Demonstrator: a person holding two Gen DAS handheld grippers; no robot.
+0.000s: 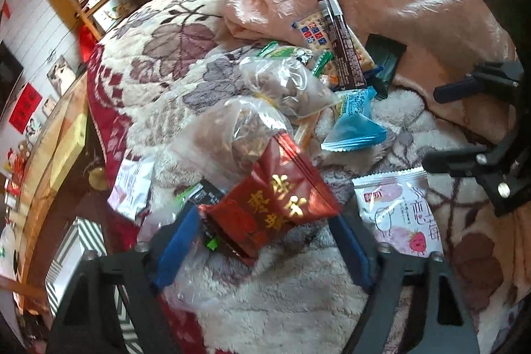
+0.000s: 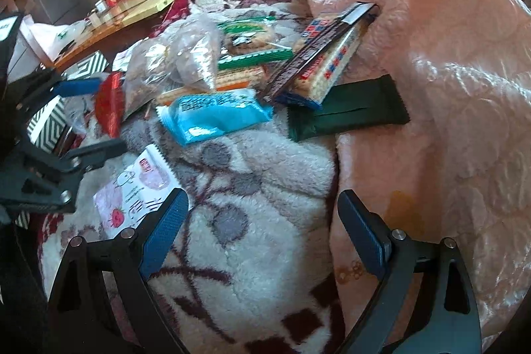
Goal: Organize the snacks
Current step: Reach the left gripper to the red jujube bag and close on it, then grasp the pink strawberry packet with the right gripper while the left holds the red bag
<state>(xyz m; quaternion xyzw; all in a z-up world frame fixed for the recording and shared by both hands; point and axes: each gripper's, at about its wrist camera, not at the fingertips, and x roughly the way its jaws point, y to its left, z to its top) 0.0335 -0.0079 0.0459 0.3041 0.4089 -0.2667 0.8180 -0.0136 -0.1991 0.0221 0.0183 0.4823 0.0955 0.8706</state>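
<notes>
At six o'clock, we are clamping our left gripper (image 1: 265,241) on red snack packet (image 1: 275,204), right gripper (image 2: 262,231) gaping empty over floral blanket (image 2: 265,175).

Soft fleece blanket, cream with grey and maroon leaf print and a red border (image 2: 265,175), spread as the bearing surface, with a crumpled peach plush throw (image 2: 448,88) heaped over its far and right side. Lying directly on the fleece: white strawberry-printed snack sachet (image 1: 398,214), light blue foil wrapper (image 2: 215,118), silver-white foil pouch (image 1: 132,188) near the red border. Dark green flat packet (image 2: 345,115) resting half on fleece, half on the peach throw. Elsewhere heaped together: clear plastic bags of brownish snacks (image 1: 282,82), and a cracker pack with blue and red squares (image 2: 332,72) leaning against the throw
</notes>
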